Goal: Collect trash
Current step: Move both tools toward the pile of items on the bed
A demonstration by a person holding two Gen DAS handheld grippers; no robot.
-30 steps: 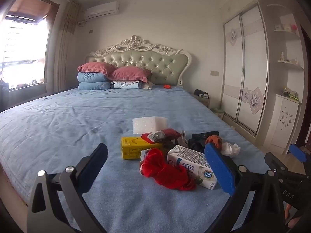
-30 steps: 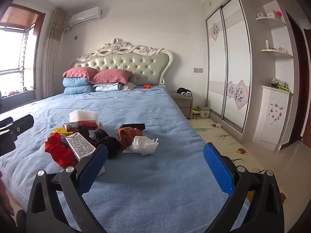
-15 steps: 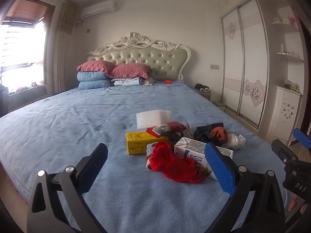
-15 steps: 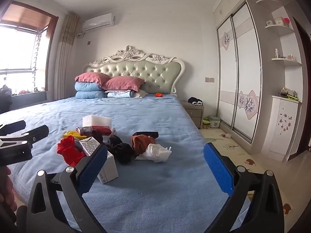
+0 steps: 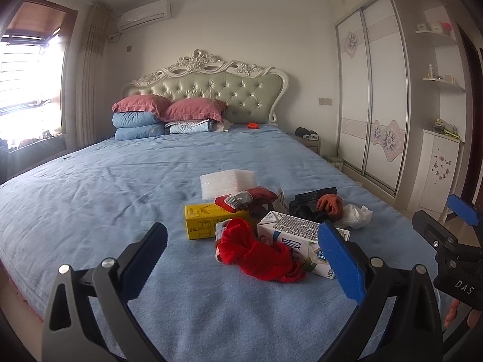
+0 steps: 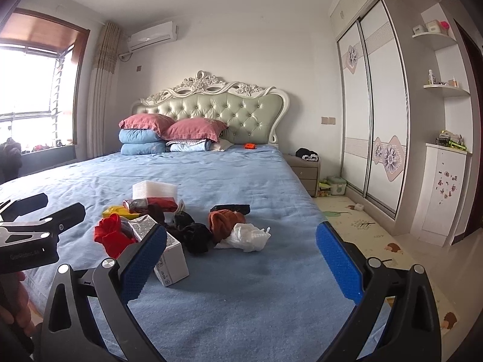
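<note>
Trash lay in one loose heap on the blue bed [image 5: 90, 199], at center-right of the left wrist view: a milk carton [image 5: 297, 238], a yellow box [image 5: 208, 221], a white foam block [image 5: 228, 182], a red snack wrapper [image 5: 246, 197] and a crumpled tissue [image 5: 356, 215], mixed with red cloth [image 5: 256, 252] and dark and orange garments. Over the last second you drew both tools back and up a little, so the heap sat smaller and farther ahead than before; I judged you were still lining up, with nothing collected yet. Your left gripper [image 5: 241, 259] stood spread wide and empty, its right pad overlapping the carton in the frame. Your right gripper [image 6: 241, 259] was equally spread and empty, the tissue [image 6: 246, 236] just ahead. Bare bedding surrounded the heap; the bed's edge and floor mat [image 6: 362, 226] lay at lower right.
</note>
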